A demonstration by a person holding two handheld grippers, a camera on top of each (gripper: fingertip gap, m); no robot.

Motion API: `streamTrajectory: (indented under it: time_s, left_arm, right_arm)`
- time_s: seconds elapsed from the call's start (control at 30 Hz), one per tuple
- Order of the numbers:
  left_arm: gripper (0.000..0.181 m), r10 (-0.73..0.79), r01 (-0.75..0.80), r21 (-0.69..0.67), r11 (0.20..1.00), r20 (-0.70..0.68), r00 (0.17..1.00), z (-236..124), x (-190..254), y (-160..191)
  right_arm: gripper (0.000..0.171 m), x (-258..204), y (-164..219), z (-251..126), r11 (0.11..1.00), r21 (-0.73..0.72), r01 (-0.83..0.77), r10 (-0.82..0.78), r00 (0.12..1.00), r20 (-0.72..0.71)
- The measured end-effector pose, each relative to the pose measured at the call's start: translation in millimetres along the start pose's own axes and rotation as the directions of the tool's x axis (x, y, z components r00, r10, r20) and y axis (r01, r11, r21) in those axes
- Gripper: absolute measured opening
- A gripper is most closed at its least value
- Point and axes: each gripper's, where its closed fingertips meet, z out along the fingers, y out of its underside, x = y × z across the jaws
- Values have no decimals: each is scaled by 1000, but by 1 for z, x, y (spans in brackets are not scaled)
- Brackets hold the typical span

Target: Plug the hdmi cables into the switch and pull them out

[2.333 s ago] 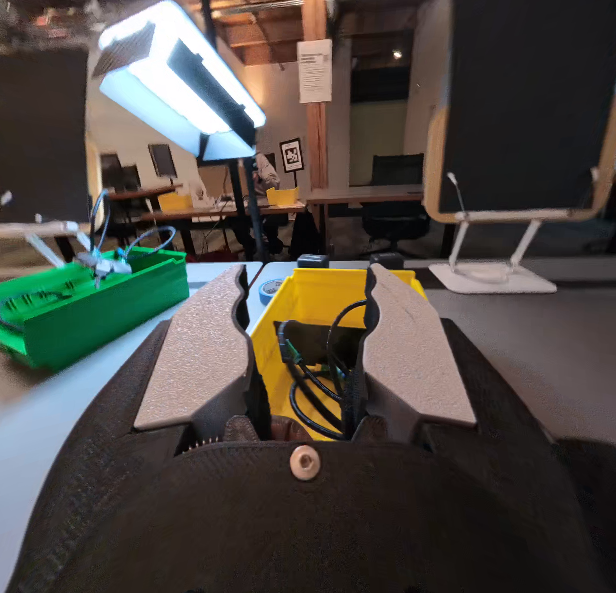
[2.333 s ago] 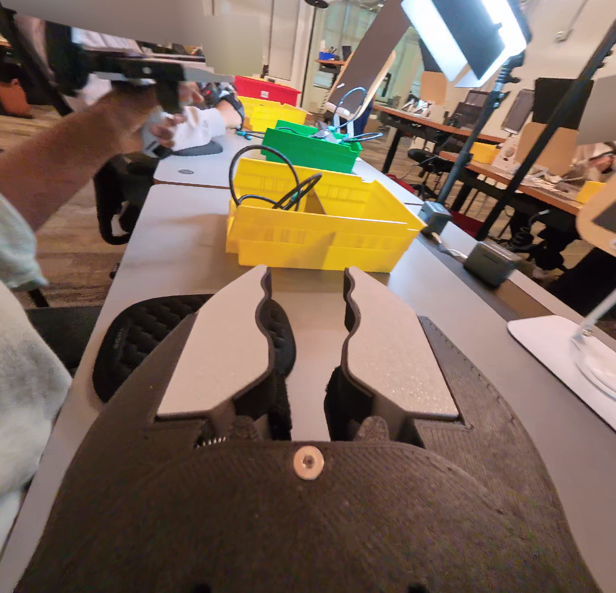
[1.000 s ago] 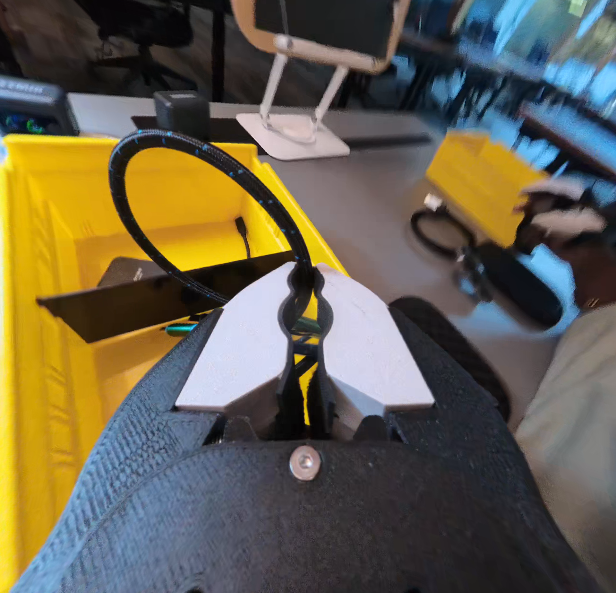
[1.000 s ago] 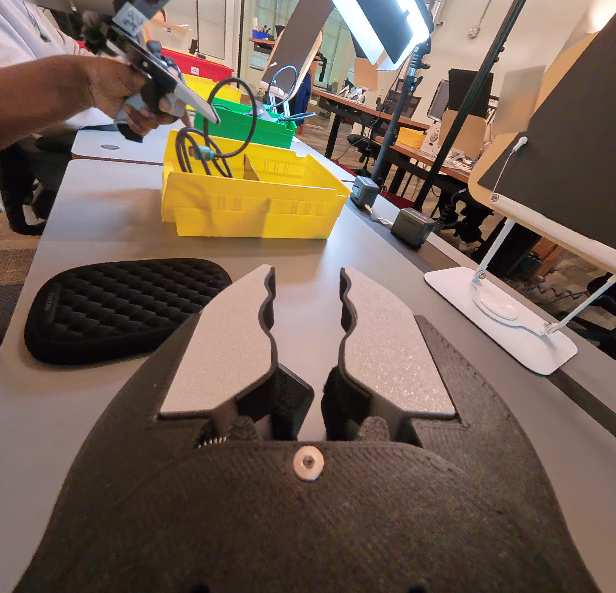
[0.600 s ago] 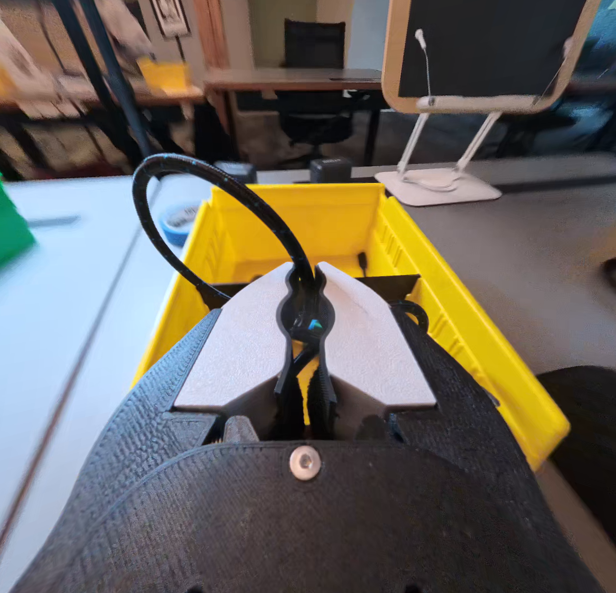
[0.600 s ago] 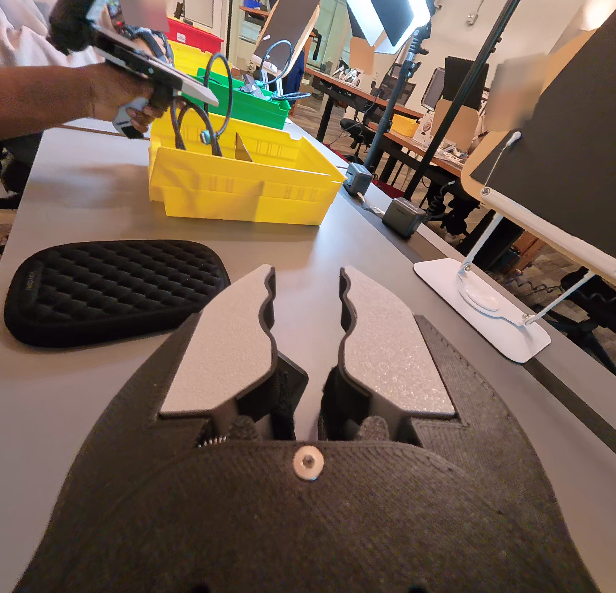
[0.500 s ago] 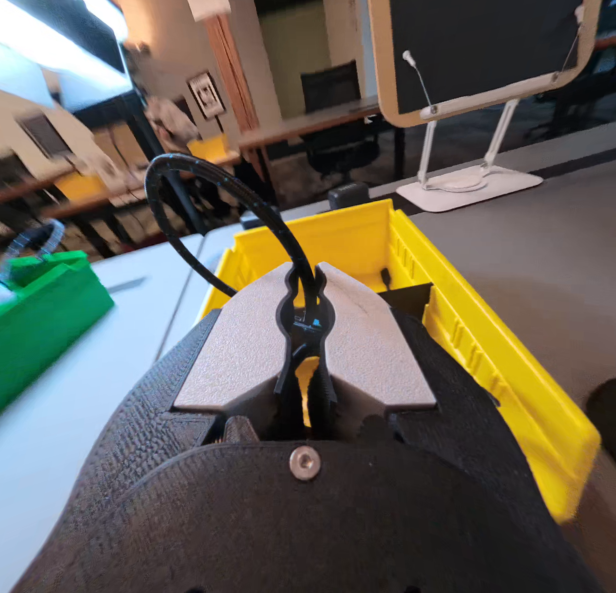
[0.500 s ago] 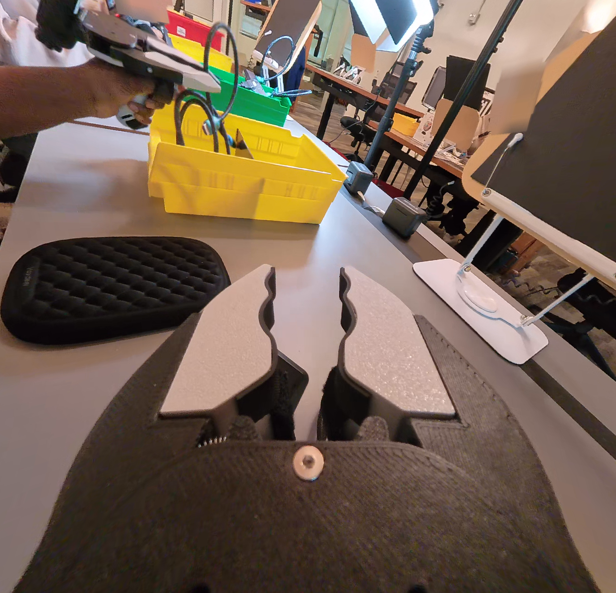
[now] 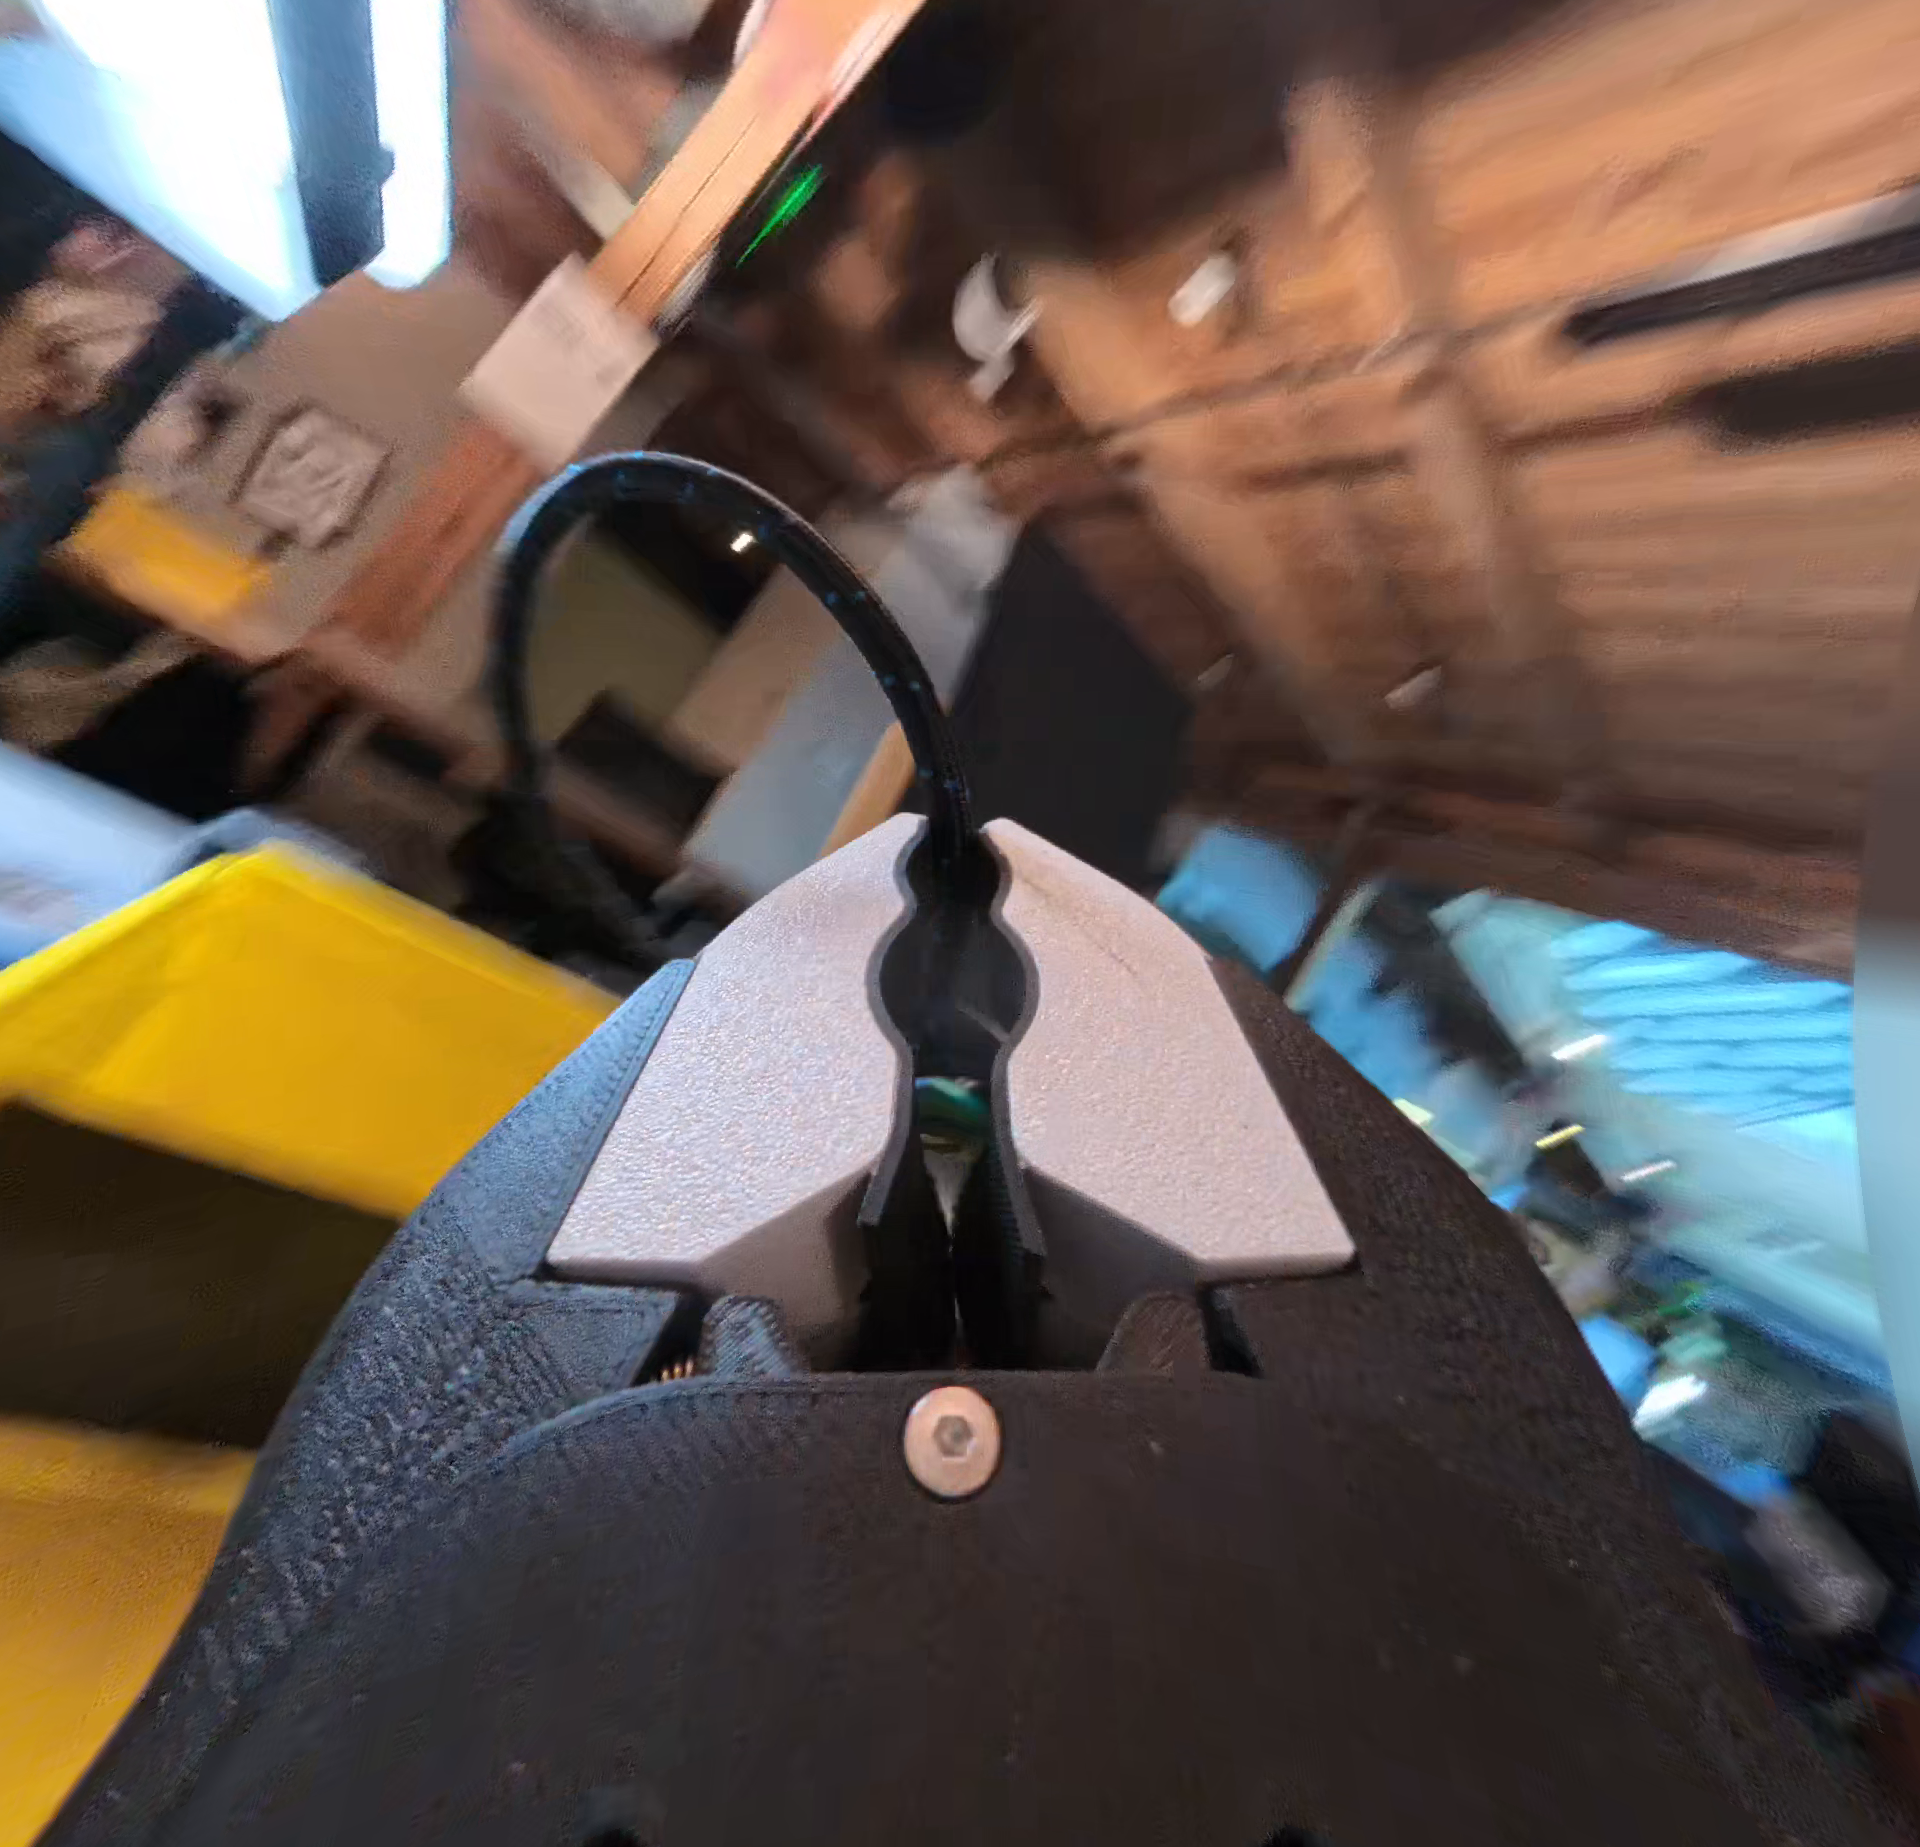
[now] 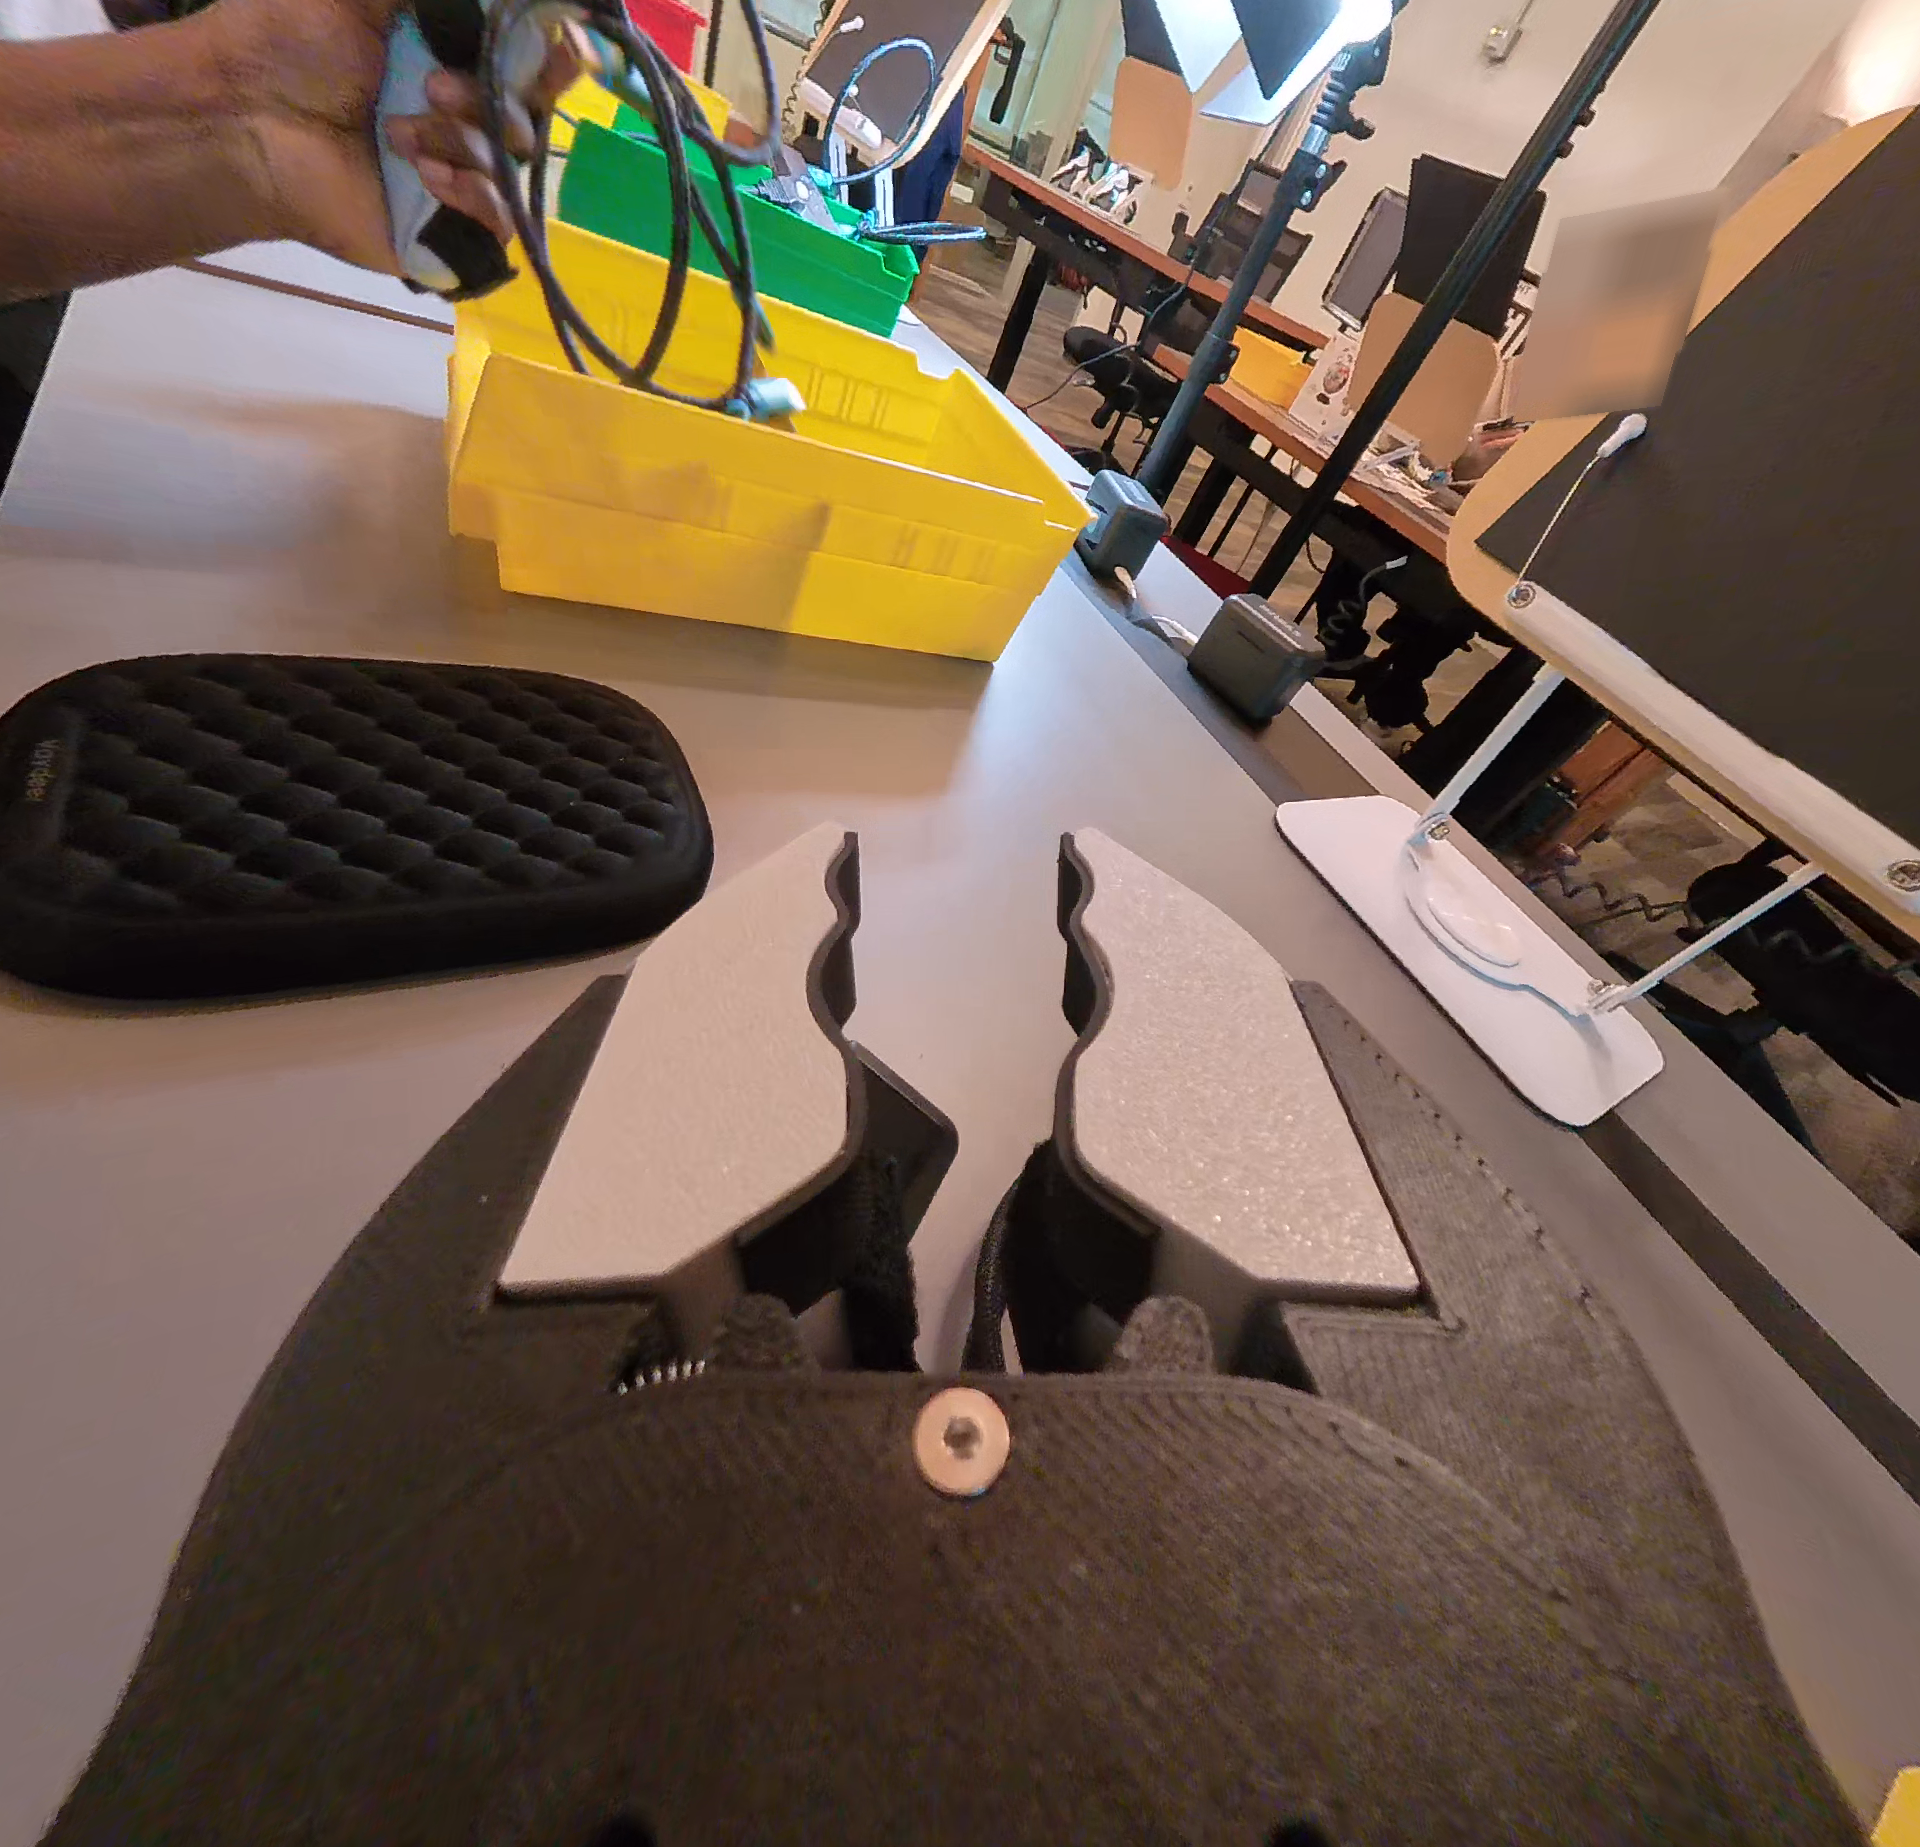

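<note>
My left gripper [image 9: 951, 841] is shut on a black braided HDMI cable [image 9: 831, 592] that loops up and to the left of its tips. The view is tilted upward and blurred. In the right wrist view the left gripper [image 10: 468, 21] is raised above the yellow bin [image 10: 727, 509], held by a hand, with the coiled cable [image 10: 665, 239] hanging from it and a teal plug [image 10: 774, 400] at its low end over the bin. My right gripper [image 10: 956, 852] is open and empty, low over the grey table [image 10: 935, 737]. The switch is not in view.
A black padded mat [image 10: 332, 810] lies left of my right gripper. A green bin [image 10: 748, 239] stands behind the yellow one. Two small black boxes [image 10: 1252, 654] sit at the table's back edge. A white stand base [image 10: 1475, 956] holding a dark board is at right.
The left gripper has lifted the cable up out of the yellow bin and tilted upward. The right gripper has barely moved and stays open.
</note>
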Motion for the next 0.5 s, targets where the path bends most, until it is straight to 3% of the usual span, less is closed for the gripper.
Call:
streamTrajectory:
  time_s: [0.03,0.07,0.1,0.13,0.3,0.33,0.37,0.4,0.43,0.47,0.5]
  left_arm:
    - [7,136,-119,-128,985,132,982,-4,-20,16]
    - [7,367,-307,-265,914,215,905,-10,-34,27]
    - [7,588,-491,-358,794,243,772,-15,-38,28]
    - [7,701,-588,-401,702,249,668,-18,-36,25]
    - [6,719,-540,-511,669,263,643,-25,-41,30]
    - [7,685,-528,-476,703,255,682,-24,-36,30]
    - [7,590,-473,-398,786,253,767,-21,-27,28]
    - [7,423,-348,-295,890,248,872,-17,-18,22]
    - [6,159,-120,-176,977,225,961,-15,-11,14]
    - [6,-195,202,-37,979,142,971,-14,-5,1]
    - [6,-469,468,40,883,22,883,-15,-3,-10]
  right_arm:
    - [37,-1,0,1,1000,-2,4,-4,1000,3]
    - [37,-1,1,1,1000,-7,13,-13,1000,6]
    - [37,-2,1,1,999,-16,31,-31,999,8]
    - [37,-2,2,1,998,-27,54,-54,999,6]
    - [37,-9,3,5,992,-41,119,-119,993,25]
    - [37,-10,4,6,991,-40,127,-126,992,30]
    - [37,-12,4,6,990,-42,135,-134,990,33]
    - [37,-13,4,7,989,-45,144,-142,989,35]
    - [37,-13,5,7,987,-49,153,-152,988,36]
    - [37,-13,5,7,986,-51,162,-160,986,34]
    - [37,-14,5,7,984,-50,170,-168,985,33]
